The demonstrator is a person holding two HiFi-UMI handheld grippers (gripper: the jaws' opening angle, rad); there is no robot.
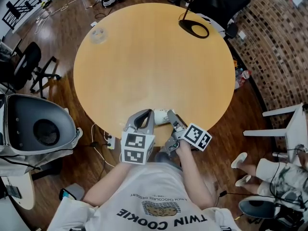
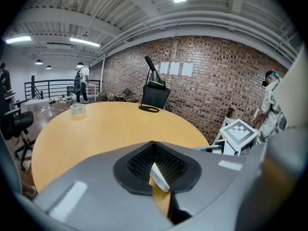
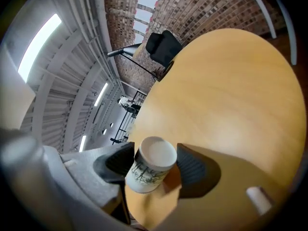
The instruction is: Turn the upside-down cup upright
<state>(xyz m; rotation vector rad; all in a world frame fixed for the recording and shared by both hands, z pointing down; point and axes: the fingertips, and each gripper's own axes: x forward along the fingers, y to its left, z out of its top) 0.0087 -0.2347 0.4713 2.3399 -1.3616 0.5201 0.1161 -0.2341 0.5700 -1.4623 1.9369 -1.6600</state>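
A white cup (image 1: 161, 116) with a dark line drawing lies tipped on its side just above the near edge of the round wooden table (image 1: 154, 66). My right gripper (image 1: 168, 118) is shut on it. In the right gripper view the cup (image 3: 151, 170) sits tilted between the two black pads, its round white end turned toward the camera. My left gripper (image 1: 144, 117) hovers right beside the cup on its left, jaws shut and holding nothing. In the left gripper view the left gripper (image 2: 154, 146) has its pads meeting, with a sliver of white showing through the gap below them.
A clear tape roll (image 1: 97, 34) rests at the table's far left. A black ring-shaped lamp base (image 1: 194, 29) stands at the far right edge. Office chairs (image 1: 29, 66) flank the table on the left, a white chair (image 1: 288, 129) on the right.
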